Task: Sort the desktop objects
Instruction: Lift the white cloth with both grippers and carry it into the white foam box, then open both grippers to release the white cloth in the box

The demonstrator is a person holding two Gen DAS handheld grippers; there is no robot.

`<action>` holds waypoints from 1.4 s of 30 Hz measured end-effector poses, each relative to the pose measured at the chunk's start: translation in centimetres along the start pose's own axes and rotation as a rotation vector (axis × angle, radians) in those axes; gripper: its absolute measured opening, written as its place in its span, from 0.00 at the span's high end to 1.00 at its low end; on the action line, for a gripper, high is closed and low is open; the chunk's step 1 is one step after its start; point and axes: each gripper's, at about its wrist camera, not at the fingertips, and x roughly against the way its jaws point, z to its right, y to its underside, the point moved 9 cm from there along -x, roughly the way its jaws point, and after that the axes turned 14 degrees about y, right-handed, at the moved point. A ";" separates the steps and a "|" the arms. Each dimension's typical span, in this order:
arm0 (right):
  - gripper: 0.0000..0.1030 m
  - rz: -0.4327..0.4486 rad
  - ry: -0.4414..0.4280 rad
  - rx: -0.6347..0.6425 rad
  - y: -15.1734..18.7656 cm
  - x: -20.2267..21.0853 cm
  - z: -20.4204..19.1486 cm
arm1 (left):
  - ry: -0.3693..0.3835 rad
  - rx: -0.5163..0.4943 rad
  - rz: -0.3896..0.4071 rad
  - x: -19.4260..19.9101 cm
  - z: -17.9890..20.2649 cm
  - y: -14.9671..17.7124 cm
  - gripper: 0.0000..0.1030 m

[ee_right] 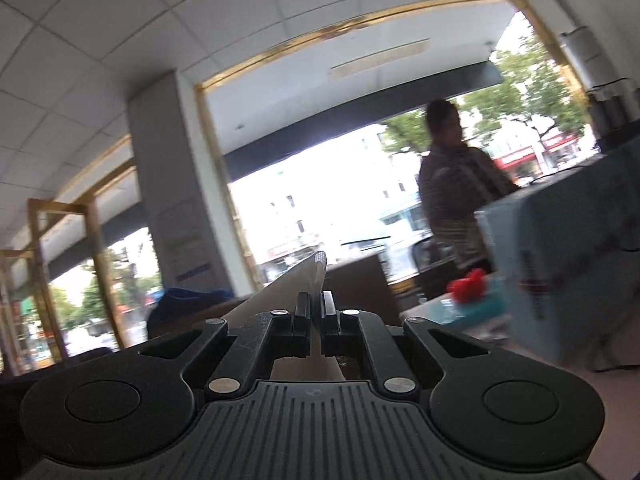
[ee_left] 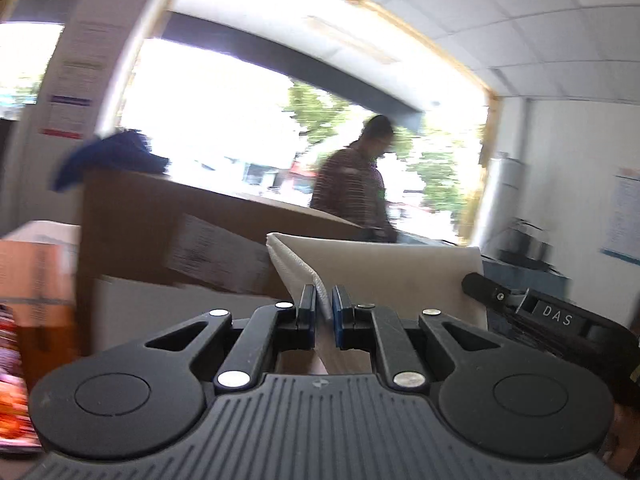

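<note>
A white flat pad [ee_left: 392, 272] with a thick woven-looking edge is held up in the air between both grippers. My left gripper [ee_left: 324, 300] is shut on its near corner, blue pads pressed on either side. At the pad's right edge in the left wrist view sits a black housing marked DAS [ee_left: 556, 316], part of the other gripper. In the right wrist view the pad [ee_right: 280, 292] appears almost edge-on, running away up and to the left. My right gripper [ee_right: 316, 304] is shut on that thin edge.
A large cardboard box [ee_left: 160, 216] with a blue cloth [ee_left: 120, 152] on top stands behind the pad. A person [ee_right: 456, 192] stands by the window. A light blue box [ee_right: 560, 256] and a red object [ee_right: 470, 280] on a teal pack lie to the right.
</note>
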 end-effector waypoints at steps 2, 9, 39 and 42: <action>0.95 -0.017 -0.049 0.000 0.2 -1.1 -3.0 | -0.034 0.028 -0.028 1.2 -1.8 -0.7 0.93; 0.96 -0.237 -0.118 -0.002 5.0 -5.2 -5.0 | -0.115 0.168 -0.131 1.7 -7.1 0.5 0.93; 0.96 -0.654 0.056 0.009 15.3 -12.2 -2.6 | -0.243 0.285 -0.449 -2.7 -12.6 9.3 0.92; 0.96 -0.621 0.058 0.037 15.7 -12.4 -2.9 | -0.269 0.264 -0.458 -3.0 -13.2 9.7 0.92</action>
